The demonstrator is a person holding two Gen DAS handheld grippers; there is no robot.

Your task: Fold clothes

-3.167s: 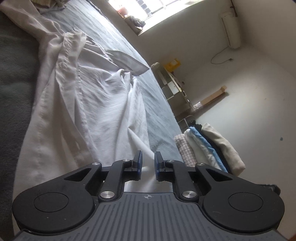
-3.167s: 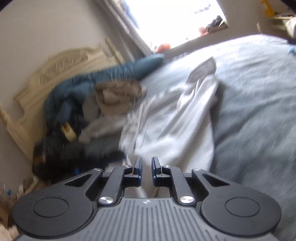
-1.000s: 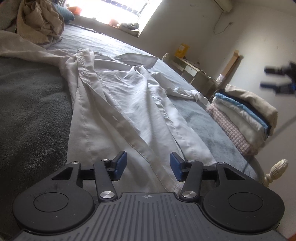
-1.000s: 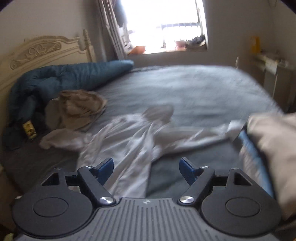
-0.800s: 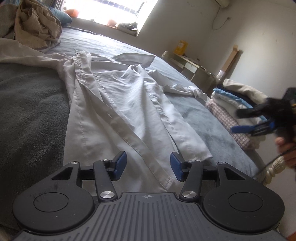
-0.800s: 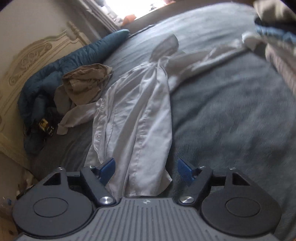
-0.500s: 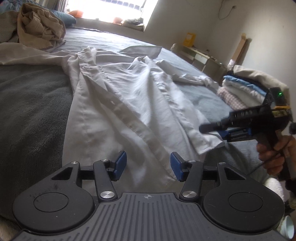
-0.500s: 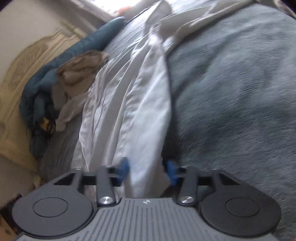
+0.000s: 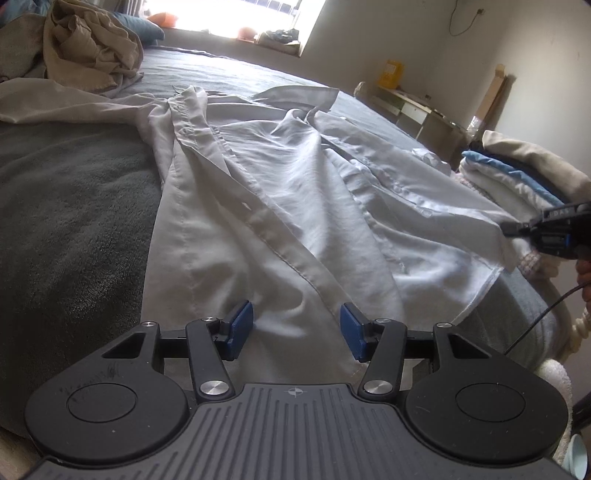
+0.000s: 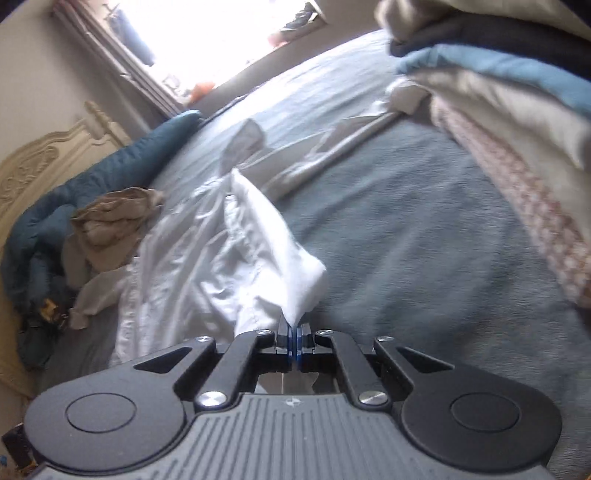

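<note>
A bright window (image 9: 236,14) lights the pale walls. A carved cream headboard (image 10: 44,162) stands behind the grey bed (image 9: 66,206); a low desk (image 9: 413,107) stands by the wall.

Right gripper (image 10: 294,338), open a second ago, has clamped the shirt (image 10: 236,266) hem nearest the folded stack (image 10: 517,155); that corner now lifts off the bed (image 10: 424,240).

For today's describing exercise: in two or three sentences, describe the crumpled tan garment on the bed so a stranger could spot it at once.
Start at the grey bed and look toward the bright window end. There, beyond the spread-out white shirt, sits the tan garment, next to a dark teal quilt. Unlike the flat white shirt and the folded stack, it is a loose beige heap.
</note>
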